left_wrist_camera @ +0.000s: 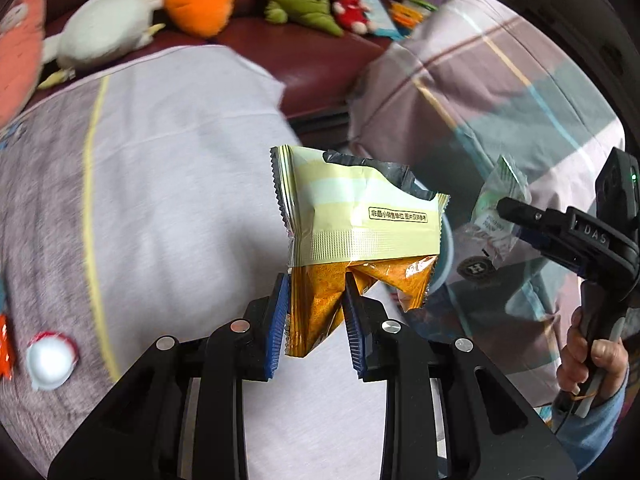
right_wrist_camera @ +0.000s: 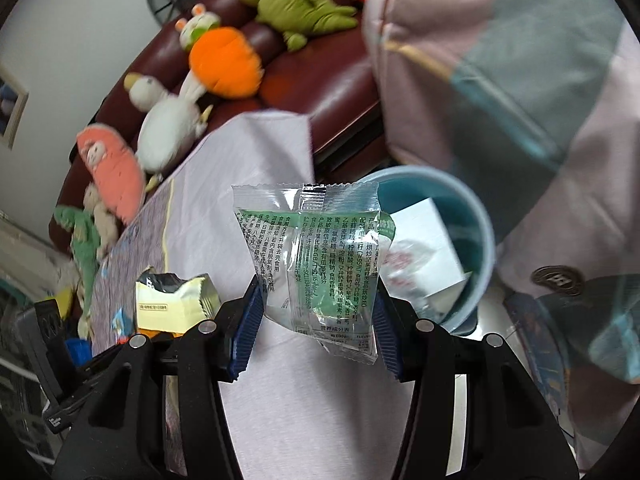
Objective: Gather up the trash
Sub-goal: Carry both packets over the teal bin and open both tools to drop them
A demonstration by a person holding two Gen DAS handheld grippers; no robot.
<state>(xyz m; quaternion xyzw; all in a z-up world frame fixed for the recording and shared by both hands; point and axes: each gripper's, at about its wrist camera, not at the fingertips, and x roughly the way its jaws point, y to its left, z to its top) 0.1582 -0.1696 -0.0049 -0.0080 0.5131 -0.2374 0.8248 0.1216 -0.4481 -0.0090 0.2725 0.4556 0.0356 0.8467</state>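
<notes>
My left gripper (left_wrist_camera: 316, 288) is shut on a torn yellow and orange snack wrapper (left_wrist_camera: 352, 224) and holds it up above the cloth-covered table (left_wrist_camera: 180, 160). The same wrapper (right_wrist_camera: 172, 304) shows at the lower left in the right wrist view. My right gripper (right_wrist_camera: 318, 300) is shut on a clear and green plastic wrapper (right_wrist_camera: 316, 256), held in the air just left of a blue trash bin (right_wrist_camera: 472, 232). The bin holds white paper trash (right_wrist_camera: 424, 248). In the left wrist view the right gripper (left_wrist_camera: 516, 210) holds the clear wrapper (left_wrist_camera: 500, 200) at the right.
A small white and red wrapper (left_wrist_camera: 50, 360) and an orange scrap (left_wrist_camera: 6, 344) lie on the table at the left. A dark red sofa (left_wrist_camera: 312, 52) with several plush toys stands behind. A patterned quilt (left_wrist_camera: 500, 92) hangs at the right, next to the bin.
</notes>
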